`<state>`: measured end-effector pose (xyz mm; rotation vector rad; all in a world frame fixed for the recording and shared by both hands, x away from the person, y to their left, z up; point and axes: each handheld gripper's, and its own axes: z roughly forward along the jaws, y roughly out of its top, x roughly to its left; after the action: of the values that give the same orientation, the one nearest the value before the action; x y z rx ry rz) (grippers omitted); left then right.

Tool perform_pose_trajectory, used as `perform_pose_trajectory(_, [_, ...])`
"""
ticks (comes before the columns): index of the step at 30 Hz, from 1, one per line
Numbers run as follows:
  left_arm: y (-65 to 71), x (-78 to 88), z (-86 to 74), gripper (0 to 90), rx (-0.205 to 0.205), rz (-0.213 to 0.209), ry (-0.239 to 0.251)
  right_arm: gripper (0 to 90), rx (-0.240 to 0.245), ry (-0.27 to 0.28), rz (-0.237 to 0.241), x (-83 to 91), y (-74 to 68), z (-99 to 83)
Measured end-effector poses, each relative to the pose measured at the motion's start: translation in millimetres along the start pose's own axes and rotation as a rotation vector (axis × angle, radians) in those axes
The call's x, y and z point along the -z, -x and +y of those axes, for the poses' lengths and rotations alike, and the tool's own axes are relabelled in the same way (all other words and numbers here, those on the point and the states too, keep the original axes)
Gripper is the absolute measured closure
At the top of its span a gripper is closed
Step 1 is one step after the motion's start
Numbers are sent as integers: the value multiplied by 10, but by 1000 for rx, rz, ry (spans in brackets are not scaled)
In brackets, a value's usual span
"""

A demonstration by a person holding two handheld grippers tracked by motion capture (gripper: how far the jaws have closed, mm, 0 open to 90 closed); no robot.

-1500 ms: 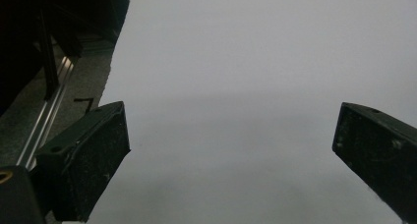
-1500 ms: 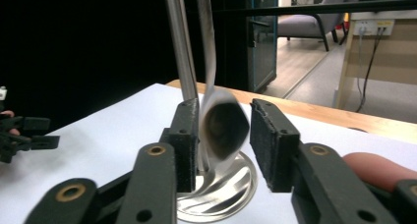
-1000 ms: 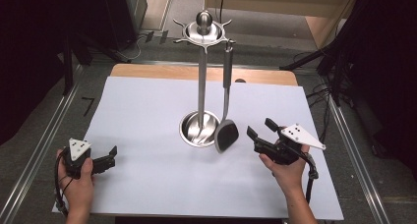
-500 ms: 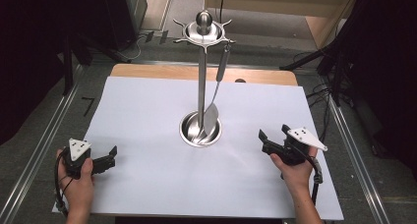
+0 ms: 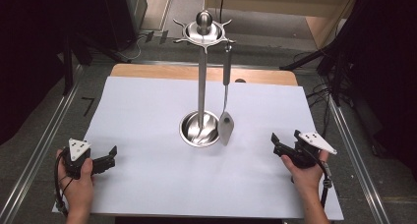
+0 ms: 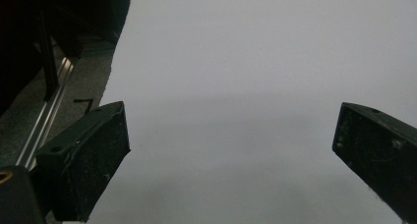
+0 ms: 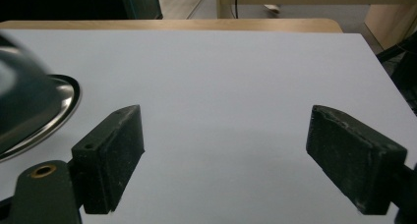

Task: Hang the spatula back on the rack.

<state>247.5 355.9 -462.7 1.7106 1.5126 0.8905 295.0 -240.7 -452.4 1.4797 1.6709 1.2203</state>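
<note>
White paper covers the table (image 5: 147, 111), with dark floor and cables beyond it, and at the middle stands your rack (image 5: 201, 76): a steel pole rising from a round dish base (image 5: 198, 129) to a crown of hooks. One spatula (image 5: 226, 101) hangs from a hook on the rack's right side, its handle up and its blade down beside the dish, so its long axis is close to vertical, tilted a little.

Your right gripper (image 5: 273, 144) rests low on the paper near the right edge, jaws wide apart and holding nothing. In the right gripper view the same gripper (image 7: 223, 155) looks across bare paper, with the dish rim (image 7: 54, 113) at its left. The spatula lies forward and to the left of this gripper, well apart from it.

Your left gripper (image 5: 112, 156) sits near the left front corner, jaws also wide and empty; in the left gripper view (image 6: 231, 150) it faces plain paper. It is farther from the spatula, with pole and dish between.

So your right hand is the nearer one. Any reach to the spatula would, I judge, go inward and up, meeting the upright handle from its open right side.
</note>
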Motion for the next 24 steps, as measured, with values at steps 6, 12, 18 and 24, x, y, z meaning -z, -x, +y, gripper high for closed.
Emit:
perform_pose_trajectory(6, [1, -1, 0, 13, -2, 0, 1, 149, 4, -23, -34, 1, 123, -70])
perform_pose_trajectory(12, [0, 0, -1, 13, -1, 1, 2, 149, -9, -36, -58, 29, 248, -127])
perform_pose_trajectory(18, [0, 1, -1, 13, -1, 1, 2, 149, -16, -48, -83, 80, 375, -185])
perform_pose_trajectory(24, [1, -1, -1, 13, -1, 1, 4, 149, -22, -62, -102, 140, 482, -232])
